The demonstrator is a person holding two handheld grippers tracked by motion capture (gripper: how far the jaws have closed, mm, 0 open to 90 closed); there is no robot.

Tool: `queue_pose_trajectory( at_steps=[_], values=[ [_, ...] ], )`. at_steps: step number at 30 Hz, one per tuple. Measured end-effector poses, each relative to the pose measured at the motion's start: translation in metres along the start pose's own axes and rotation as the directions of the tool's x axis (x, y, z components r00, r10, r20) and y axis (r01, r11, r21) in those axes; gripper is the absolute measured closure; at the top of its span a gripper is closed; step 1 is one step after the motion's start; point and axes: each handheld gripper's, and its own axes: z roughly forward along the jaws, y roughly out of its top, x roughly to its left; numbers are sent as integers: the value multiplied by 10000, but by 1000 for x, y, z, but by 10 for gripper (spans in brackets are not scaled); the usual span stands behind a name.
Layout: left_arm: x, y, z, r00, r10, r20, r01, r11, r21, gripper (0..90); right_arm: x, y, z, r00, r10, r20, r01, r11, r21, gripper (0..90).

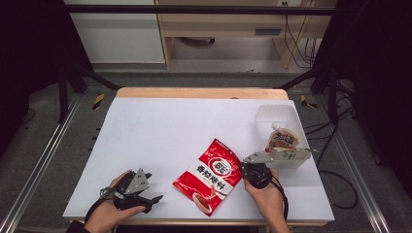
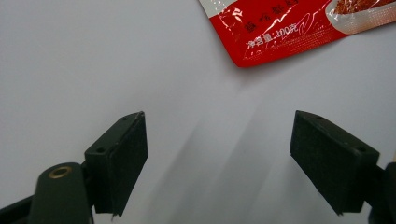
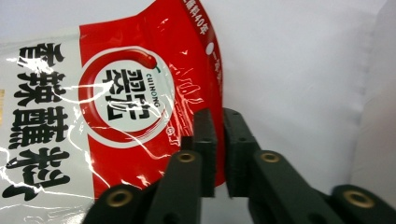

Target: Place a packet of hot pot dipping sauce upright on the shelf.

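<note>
While my right gripper [image 3: 219,140] has its jaws drawn nearly together, I see the edge of the red seasoning packet [image 3: 116,107] sitting right at them; the thin film seems to lie between the pads, though I cannot tell for sure that it is pinched. The packet spreads away from this gripper to its left, lying flat on the white surface [image 3: 299,60], its red and white printed face up. In the high view the right gripper [image 1: 256,167] sits just beside the packet [image 1: 210,177], and just beyond the gripper stands a clear plastic box [image 1: 277,114] with smaller packets [image 1: 284,141] in it. My left gripper [image 2: 219,158] has its jaws spread wide with nothing between them, over bare surface; a corner of the packet [image 2: 289,32] lies ahead of it, well apart. In the high view the left gripper [image 1: 138,191] rests near the surface's near edge.
</note>
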Motion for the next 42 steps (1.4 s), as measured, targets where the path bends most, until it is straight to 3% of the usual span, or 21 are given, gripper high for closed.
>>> queue_pose_trajectory(
  at_steps=[12, 20, 24, 32, 37, 42],
  values=[
    [1, -2, -1, 9999, -102, -80, 102, 9999, 9, 189, 6, 17, -13, 9932, -1137, 241, 1152, 9907, -722, 900],
    [3, -3, -2, 9997, -194, -134, 193, 9998, -22, 188, 18, 41, -11, 9843, -1766, 20, 1758, 9788, -1052, 900],
    [4, -3, -3, 9996, -237, -150, 237, 9997, -38, 187, 28, 54, -10, 9762, -2168, -75, 2145, 9696, -1175, 900],
    [8, -4, -5, 9994, -293, -163, 292, 9996, -62, 186, 46, 82, -7, 9521, -3056, -104, 3016, 9443, -1320, 900],
    [13, -4, -9, 9983, -235, -539, 236, 9997, 19, 185, 49, 99, -14, 9457, -3250, -2, 3207, 9333, -1617, 900],
    [21, 9, -19, 9975, -249, -654, 235, 9995, -229, 184, 55, 118, -27, 9336, -3582, 123, 3530, 9130, -2045, 900]
  ],
)
